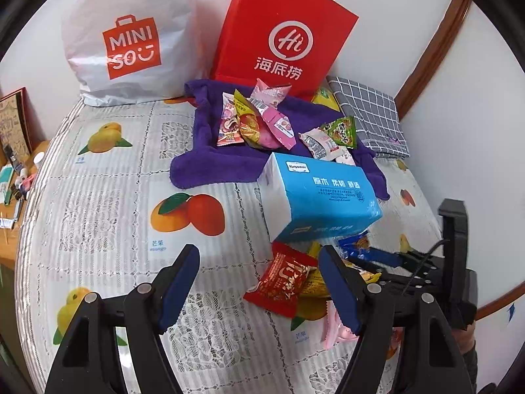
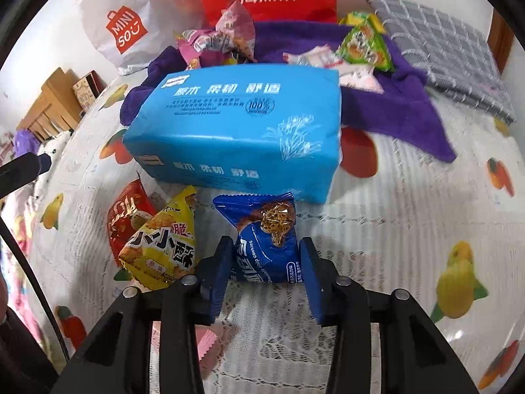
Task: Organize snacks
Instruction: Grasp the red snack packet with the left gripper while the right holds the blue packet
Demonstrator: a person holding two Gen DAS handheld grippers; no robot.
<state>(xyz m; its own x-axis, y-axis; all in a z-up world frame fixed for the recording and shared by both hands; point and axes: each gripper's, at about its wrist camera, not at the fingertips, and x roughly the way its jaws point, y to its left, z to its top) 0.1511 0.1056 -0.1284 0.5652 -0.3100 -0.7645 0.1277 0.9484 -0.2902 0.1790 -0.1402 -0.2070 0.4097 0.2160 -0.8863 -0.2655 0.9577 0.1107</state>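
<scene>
A blue chocolate-chip cookie packet (image 2: 256, 210) lies on the fruit-print tablecloth (image 2: 377, 229), and my right gripper (image 2: 265, 243) is shut on its near end. Just to its left lie a yellow snack packet (image 2: 164, 246) and a red packet (image 2: 126, 216). In the left wrist view, my left gripper (image 1: 257, 252) hangs open over the cloth with the red packet (image 1: 282, 279) just beyond its right finger (image 1: 334, 282); nothing is between its fingers. A pink wrapper (image 1: 334, 325) shows by that finger. The right gripper (image 1: 393, 259) appears at the right. Several snacks (image 1: 252, 121) lie on a purple towel (image 1: 203, 167).
A blue tissue pack (image 1: 318, 197) lies between the near packets and the towel. A red paper bag (image 1: 282, 26) and a white Miniso bag (image 1: 131, 32) stand against the back wall. A grey checked cloth (image 1: 370, 115) lies at back right. A cluttered wooden desk (image 1: 13, 170) borders the left.
</scene>
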